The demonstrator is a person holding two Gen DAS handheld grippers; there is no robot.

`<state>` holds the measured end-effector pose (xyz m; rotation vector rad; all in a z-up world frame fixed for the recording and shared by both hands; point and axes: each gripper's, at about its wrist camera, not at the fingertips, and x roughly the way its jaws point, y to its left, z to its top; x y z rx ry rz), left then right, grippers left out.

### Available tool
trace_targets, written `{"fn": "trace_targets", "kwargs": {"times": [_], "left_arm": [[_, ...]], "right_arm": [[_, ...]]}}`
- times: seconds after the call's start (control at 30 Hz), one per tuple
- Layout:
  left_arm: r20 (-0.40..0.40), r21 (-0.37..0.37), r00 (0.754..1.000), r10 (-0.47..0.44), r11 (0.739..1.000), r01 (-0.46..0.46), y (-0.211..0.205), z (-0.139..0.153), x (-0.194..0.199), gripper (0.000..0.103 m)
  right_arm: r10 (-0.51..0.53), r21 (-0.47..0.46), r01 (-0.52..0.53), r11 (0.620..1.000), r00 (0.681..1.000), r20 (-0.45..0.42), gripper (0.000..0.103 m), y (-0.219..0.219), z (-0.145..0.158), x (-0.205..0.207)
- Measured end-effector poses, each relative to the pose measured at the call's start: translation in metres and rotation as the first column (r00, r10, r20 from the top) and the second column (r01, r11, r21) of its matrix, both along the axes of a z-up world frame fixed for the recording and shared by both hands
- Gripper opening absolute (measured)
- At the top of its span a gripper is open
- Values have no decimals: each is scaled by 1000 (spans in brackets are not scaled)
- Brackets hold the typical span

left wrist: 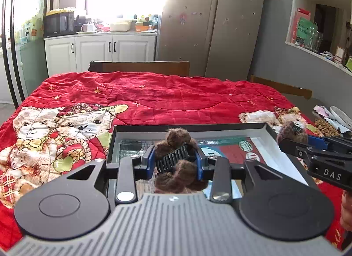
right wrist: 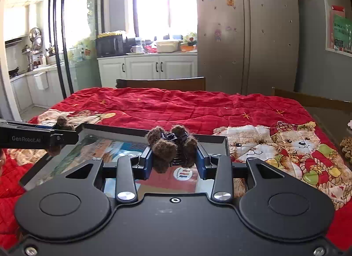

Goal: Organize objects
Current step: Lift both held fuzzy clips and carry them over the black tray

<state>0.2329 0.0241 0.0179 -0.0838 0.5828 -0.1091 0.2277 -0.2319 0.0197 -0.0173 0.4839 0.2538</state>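
1. The left claw (left wrist: 175, 163) pinched a black toothed plastic hair clip trimmed with brown fuzzy pom-poms (left wrist: 176, 156), its blue pads pressing the clip's two ends, so the comb's long axis ran crosswise between the fingers.
2. The right claw (right wrist: 175, 159) pinched a second brown fuzzy pom-pom hair clip with a black hinge (right wrist: 173, 143), gripped from both sides in the same way.
3. Both clips hung above a shallow dark rectangular tray with a printed liner (left wrist: 269, 129), which lay on the worktop's red quilted teddy-bear cloth (left wrist: 154, 95).
4. The tray's floor sat directly beneath and ahead of each claw, left claw over its left part, right claw over its right; neither was clearly nearer, so a release probably called for lowering straight down.
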Motion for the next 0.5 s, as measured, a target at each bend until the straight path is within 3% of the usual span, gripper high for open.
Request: {"fn": "trace_targets", "kwargs": {"times": [0.5], "left_arm": [[-69, 46, 997, 27, 999, -24, -5, -25, 54, 40]], "right_arm": [[5, -33, -8, 999, 996, -90, 37, 15, -31, 56]]}}
